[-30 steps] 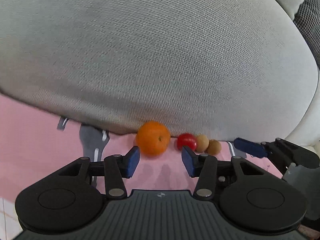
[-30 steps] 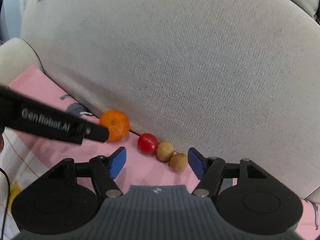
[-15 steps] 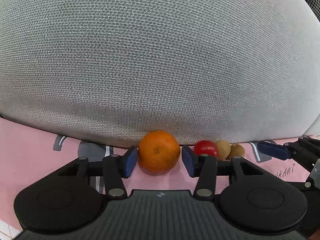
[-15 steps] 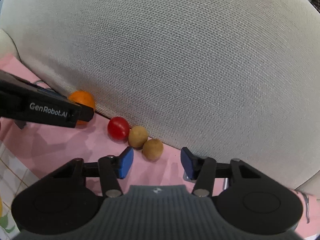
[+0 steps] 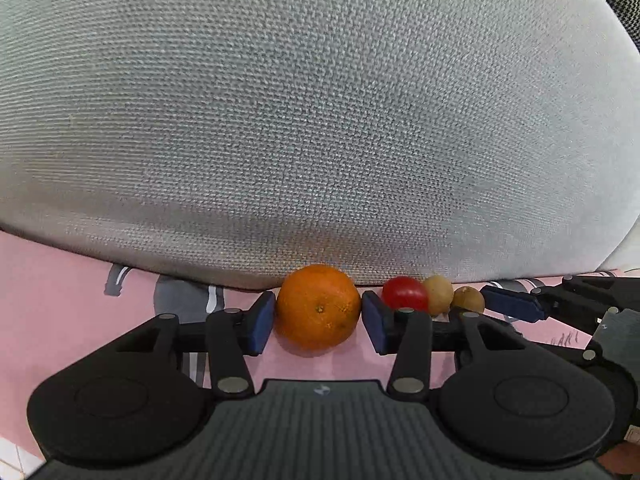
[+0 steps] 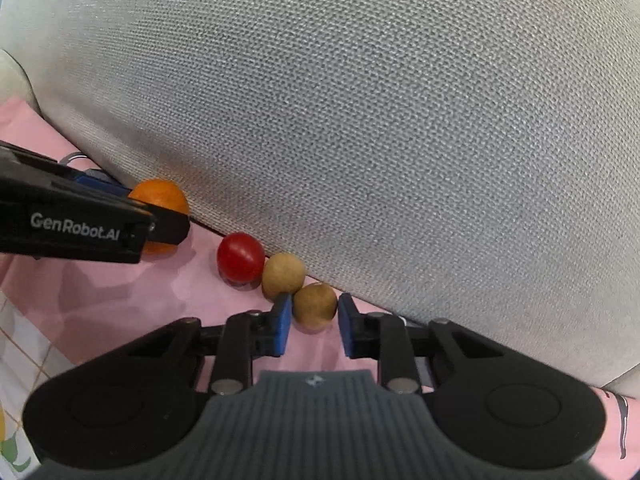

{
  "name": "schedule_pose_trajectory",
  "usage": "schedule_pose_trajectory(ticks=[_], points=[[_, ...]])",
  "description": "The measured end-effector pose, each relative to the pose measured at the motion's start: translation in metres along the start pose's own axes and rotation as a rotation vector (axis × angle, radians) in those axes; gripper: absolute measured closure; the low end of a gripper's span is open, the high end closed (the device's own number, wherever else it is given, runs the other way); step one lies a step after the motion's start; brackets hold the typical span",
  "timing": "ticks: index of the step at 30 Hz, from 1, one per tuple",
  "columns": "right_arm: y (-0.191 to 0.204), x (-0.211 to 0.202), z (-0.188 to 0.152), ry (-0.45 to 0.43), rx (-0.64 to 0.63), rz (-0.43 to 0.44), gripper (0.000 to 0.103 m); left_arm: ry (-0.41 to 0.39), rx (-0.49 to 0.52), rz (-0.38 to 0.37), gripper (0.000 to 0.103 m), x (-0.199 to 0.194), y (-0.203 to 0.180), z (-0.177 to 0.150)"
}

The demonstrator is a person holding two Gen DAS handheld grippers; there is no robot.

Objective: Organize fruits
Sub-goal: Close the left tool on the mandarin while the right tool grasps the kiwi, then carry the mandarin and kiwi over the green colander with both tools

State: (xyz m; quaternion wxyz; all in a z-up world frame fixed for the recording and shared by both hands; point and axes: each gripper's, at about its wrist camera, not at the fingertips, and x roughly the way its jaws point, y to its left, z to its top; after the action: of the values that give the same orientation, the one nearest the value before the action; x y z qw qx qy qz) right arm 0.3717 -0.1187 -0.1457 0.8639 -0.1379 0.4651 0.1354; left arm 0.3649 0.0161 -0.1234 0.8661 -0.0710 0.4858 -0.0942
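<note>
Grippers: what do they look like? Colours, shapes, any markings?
Both look alike: the left gripper and right gripper have matte black linkage arms with silver pivot pins, two round black housings, a ribbed dark grey body bearing a small logo, and blue pads. Seen side-on from the right wrist, the left one carries white "GenRobot.AI" lettering. No cables or sleeves visible.

Black tongs (image 6: 311, 322) with blue pads (image 6: 283, 323) bear white "GenRobot.AI" lettering.

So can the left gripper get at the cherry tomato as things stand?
Probably not yet: the left gripper already straddles the orange, its right finger between orange and cherry tomato. The grey cushion blocks the far side.
</note>
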Motion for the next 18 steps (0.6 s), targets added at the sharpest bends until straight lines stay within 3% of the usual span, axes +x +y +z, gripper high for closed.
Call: schedule_pose_trajectory(ticks=[11, 18], points=[[-0.01, -0.072, -0.017, -0.102, 0.042, 0.064, 0.082, -0.06, 0.001, -0.034, 0.05, -0.076, -0.005, -0.01], [-0.003, -0.129, -0.044, -0.155, 0.044, 0.101, 0.082, -0.091, 0.049, -0.061, 0.05, -0.121, -0.058, -0.028]])
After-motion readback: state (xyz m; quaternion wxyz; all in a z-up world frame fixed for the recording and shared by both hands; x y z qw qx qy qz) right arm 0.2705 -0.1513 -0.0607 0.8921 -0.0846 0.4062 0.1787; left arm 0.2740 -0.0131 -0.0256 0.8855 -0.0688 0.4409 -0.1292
